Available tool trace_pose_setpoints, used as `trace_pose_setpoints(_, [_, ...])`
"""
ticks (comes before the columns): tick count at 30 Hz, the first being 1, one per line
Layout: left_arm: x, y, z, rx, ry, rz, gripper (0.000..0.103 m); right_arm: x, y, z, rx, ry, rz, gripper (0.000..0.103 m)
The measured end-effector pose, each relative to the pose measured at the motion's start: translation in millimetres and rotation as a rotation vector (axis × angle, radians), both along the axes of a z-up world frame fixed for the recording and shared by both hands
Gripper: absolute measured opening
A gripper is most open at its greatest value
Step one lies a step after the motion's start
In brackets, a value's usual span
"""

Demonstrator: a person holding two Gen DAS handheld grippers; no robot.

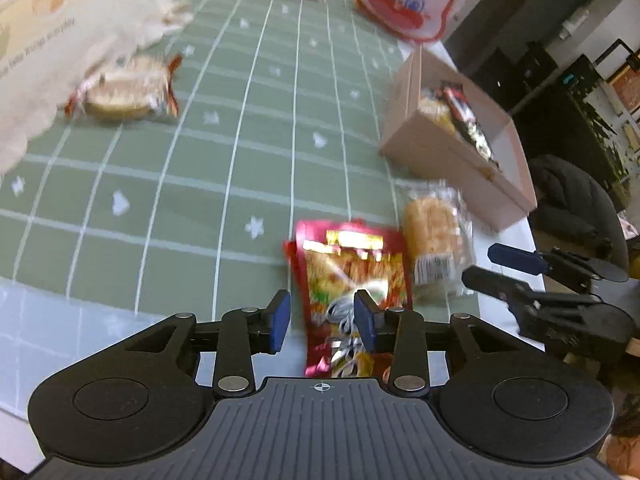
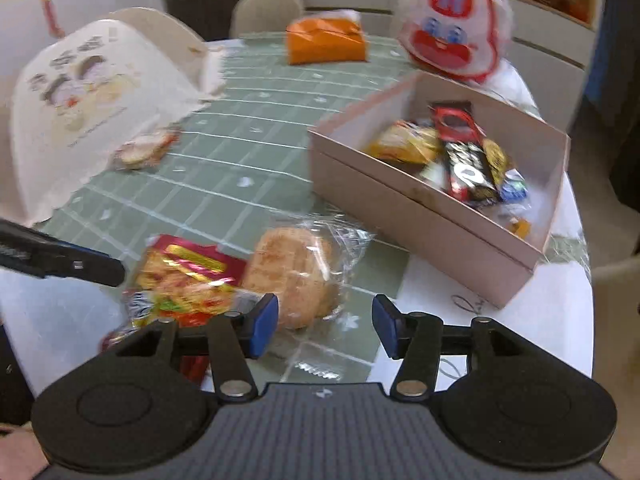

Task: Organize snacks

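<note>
**Two snacks left by the box**

I see a red packet (image 1: 348, 280) lying flat on the green cloth (image 1: 240, 140), near the table's front edge. Just beside it, touching or almost touching, lies a bun (image 1: 434, 236) in clear wrap. Both are outside the pink box (image 2: 420, 216), which sits near them on the right side of the table. The box already has other snacks in it, so I think these two go there next.

My left gripper (image 1: 322, 320) hangs over the red packet. Its jaws stand apart and hold nothing. The packet shows through the gap, but the pads do not press it.

My right gripper (image 2: 325, 322) hangs over the bun's near edge. Its jaws are apart too, with nothing in them. I think each gripper is lined up on its own snack so both can be picked up together.

Farther off, a round cake (image 1: 128, 90) in a wrapper lies by a big white bag (image 2: 92, 92). An orange box (image 2: 326, 40) and a bunny bag (image 2: 454, 26) sit at the far end.

The pictures are blurry, so small details are hard to tell.
</note>
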State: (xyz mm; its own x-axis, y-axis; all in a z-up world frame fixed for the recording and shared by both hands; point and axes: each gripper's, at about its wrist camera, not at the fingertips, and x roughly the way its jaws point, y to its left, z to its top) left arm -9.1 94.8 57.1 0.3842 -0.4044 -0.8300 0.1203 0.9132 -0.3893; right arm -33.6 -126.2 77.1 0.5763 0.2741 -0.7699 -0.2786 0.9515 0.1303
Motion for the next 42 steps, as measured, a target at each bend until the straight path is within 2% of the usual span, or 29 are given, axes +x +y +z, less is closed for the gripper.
trace_pose_setpoints(4, [7.0, 5.3, -20.5, -0.042, 0.063, -0.034, 0.039, -11.5, 24.1, -6.6, 0.065, 0.061, 0.122, 0.052])
trace_pose_setpoints(8, [23.6, 6.9, -26.6, -0.147, 0.084, -0.029, 0.039, -10.9, 46.1, -24.1, 0.066, 0.138, 0.122, 0.052])
trace_pose_setpoints(11, [35.7, -1.3, -22.6, -0.120, 0.072, -0.084, 0.039, -2.0, 50.2, -27.7, 0.112, 0.161, 0.089, 0.053])
trace_pose_setpoints(12, [38.1, -1.9, -19.1, -0.102, 0.057, -0.094, 0.038, 3.5, 51.9, -28.1, 0.144, 0.172, 0.085, 0.056])
trace_pose_setpoints(13, [40.4, -2.0, -15.8, -0.088, 0.043, -0.098, 0.039, 8.7, 54.2, -28.2, 0.163, 0.178, 0.078, 0.063])
trace_pose_setpoints(19, [46.0, 23.3, 0.0, -0.068, 0.028, -0.040, 0.039, 27.1, 94.2, -35.0, 0.180, 0.124, 0.094, 0.080])
trace_pose_setpoints(22, [43.8, 25.8, 10.9, -0.085, 0.013, -0.032, 0.040, 26.8, 102.8, -36.4, 0.199, 0.116, 0.112, 0.080])
trace_pose_setpoints(26, [39.2, 16.0, 29.2, -0.115, -0.025, -0.078, 0.040, 24.8, 89.4, -37.6, 0.299, 0.124, 0.135, 0.080])
trace_pose_setpoints(29, [35.2, 0.1, 34.5, -0.095, -0.050, -0.143, 0.040, 22.6, 76.9, -39.0, 0.359, 0.132, 0.135, 0.080])
trace_pose_setpoints(31, [36.0, -11.8, 29.0, -0.054, -0.033, -0.185, 0.041, 21.0, 71.1, -41.4, 0.389, 0.143, 0.137, 0.080])
trace_pose_setpoints(33, [38.2, -21.4, 15.7, -0.022, 0.014, -0.218, 0.048, 17.3, 67.4, -41.9, 0.416, 0.132, 0.160, 0.079])
trace_pose_setpoints(36, [36.6, -31.3, -0.9, 0.031, 0.036, -0.249, 0.045, 7.3, 67.8, -37.3, 0.354, 0.071, 0.187, 0.079])
trace_pose_setpoints(37, [36.4, -31.1, -4.4, 0.023, 0.040, -0.242, 0.043, 4.3, 68.2, -36.6, 0.331, 0.057, 0.196, 0.079])
trace_pose_setpoints(39, [37.5, -27.2, -13.0, -0.003, 0.060, -0.208, 0.032, -2.2, 69.1, -36.0, 0.289, 0.033, 0.201, 0.079])
trace_pose_setpoints(42, [37.9, -17.4, -22.8, -0.074, 0.088, -0.167, 0.030, -10.4, 66.6, -34.3, 0.235, 0.022, 0.219, 0.079])
